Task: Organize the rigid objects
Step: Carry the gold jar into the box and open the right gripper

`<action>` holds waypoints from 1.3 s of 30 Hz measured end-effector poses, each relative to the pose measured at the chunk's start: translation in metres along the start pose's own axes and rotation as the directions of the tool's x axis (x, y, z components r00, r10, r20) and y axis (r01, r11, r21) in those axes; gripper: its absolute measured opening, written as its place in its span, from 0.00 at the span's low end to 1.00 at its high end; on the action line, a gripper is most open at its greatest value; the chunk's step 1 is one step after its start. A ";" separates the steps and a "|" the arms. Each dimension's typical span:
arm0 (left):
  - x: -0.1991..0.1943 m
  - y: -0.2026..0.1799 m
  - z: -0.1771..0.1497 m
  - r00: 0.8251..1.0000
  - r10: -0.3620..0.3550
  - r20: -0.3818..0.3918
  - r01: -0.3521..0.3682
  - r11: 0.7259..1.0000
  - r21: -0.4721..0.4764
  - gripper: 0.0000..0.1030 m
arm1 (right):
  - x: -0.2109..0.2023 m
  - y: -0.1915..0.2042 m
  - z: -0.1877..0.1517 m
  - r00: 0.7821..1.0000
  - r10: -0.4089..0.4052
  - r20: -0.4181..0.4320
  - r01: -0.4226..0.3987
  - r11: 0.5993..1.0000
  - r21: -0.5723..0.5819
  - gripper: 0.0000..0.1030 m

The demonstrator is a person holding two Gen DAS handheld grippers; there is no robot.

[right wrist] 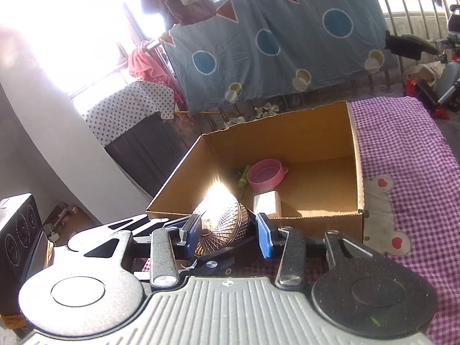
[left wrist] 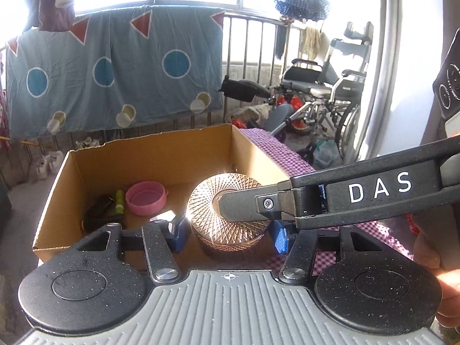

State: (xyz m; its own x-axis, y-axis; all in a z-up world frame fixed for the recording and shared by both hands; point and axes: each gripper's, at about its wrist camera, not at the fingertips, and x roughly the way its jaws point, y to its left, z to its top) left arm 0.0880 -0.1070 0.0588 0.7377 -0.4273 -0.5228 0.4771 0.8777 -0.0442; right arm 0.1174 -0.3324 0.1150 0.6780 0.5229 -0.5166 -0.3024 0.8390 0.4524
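Note:
A round copper-coloured patterned tin point(left wrist: 227, 210) is held above the near edge of an open cardboard box point(left wrist: 178, 155). My left gripper point(left wrist: 228, 234) has its blue pads on both sides of the tin's body. My right gripper point(right wrist: 228, 237) reaches in from the right in the left wrist view point(left wrist: 238, 207), one finger over the tin's top; in its own view the tin point(right wrist: 221, 224) stands on edge between its pads. The box point(right wrist: 316, 132) holds a pink bowl point(left wrist: 146, 197), a green stick point(left wrist: 119, 201), a dark object point(left wrist: 100, 212) and a white block point(right wrist: 267, 203).
The box stands on a purple checked cloth point(right wrist: 408, 155). Behind it a blue patterned sheet point(left wrist: 115, 72) hangs on a metal railing. A wheelchair point(left wrist: 330, 92) stands at the back right. A star-patterned covered cabinet point(right wrist: 126, 109) is to the left.

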 end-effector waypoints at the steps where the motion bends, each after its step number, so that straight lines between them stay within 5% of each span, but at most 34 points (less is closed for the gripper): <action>1: 0.003 0.000 0.006 1.000 0.004 0.004 -0.004 1.000 -0.002 0.54 | 0.000 0.000 0.005 1.000 0.000 0.002 0.000 1.000 -0.008 0.44; 8: 0.032 0.007 0.036 0.999 0.020 -0.027 -0.021 0.999 -0.041 0.54 | 0.024 -0.018 0.051 0.999 0.012 -0.034 -0.013 0.999 -0.031 0.44; 18: 0.114 0.034 0.061 0.984 0.015 -0.179 -0.047 0.982 -0.181 0.54 | 0.105 -0.063 0.105 0.976 -0.014 -0.216 0.009 1.000 -0.023 0.44; 28: 0.173 0.063 0.059 0.947 -0.004 -0.321 -0.097 0.950 -0.296 0.54 | 0.173 -0.091 0.122 0.932 -0.069 -0.356 0.046 0.996 -0.074 0.44; 34: 0.181 0.068 0.062 0.928 -0.008 -0.372 -0.118 0.942 -0.314 0.54 | 0.186 -0.088 0.128 0.925 -0.084 -0.370 0.042 0.992 -0.120 0.42; 39: 0.191 0.074 0.058 0.895 -0.042 -0.444 -0.132 0.926 -0.353 0.54 | 0.195 -0.086 0.127 0.920 -0.107 -0.376 0.051 0.987 -0.155 0.40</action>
State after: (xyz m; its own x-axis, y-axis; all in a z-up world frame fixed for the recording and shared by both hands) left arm 0.2920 -0.1364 0.0047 0.4281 -0.3225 -0.8442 0.1756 0.9460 -0.2723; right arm 0.3606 -0.3214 0.0674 0.4043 0.4485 -0.7971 -0.3675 0.8777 0.3075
